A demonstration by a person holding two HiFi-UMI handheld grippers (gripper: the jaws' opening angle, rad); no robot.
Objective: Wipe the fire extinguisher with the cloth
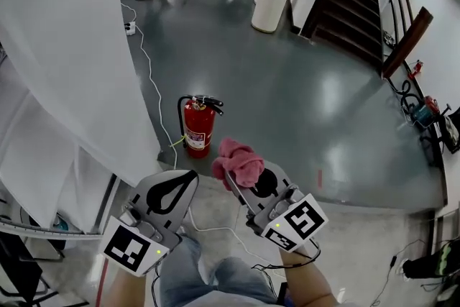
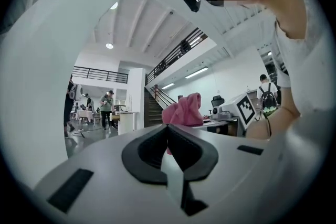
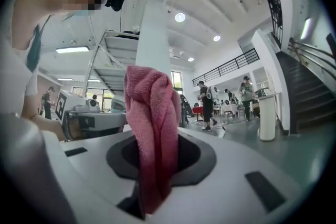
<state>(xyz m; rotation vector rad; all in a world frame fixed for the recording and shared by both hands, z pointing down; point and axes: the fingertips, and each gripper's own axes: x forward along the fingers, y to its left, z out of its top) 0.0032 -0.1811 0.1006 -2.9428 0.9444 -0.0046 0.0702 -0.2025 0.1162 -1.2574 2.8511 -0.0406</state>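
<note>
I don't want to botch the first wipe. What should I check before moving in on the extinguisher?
1. The right claw holds the cloth: ok, jaws shut on it.
2. The left claw is free: ok, shut and empty.
3. The fire extinguisher stands upright: ok.
4. The cloth touches the fire extinguisher: not ok, they are apart.
5. The white cable lies clear of it: cannot tell.

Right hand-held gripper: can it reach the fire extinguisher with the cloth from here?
Probably yes: right hand-held gripper is shut on the cloth, fire extinguisher stands on the floor ahead, nothing between them.
</note>
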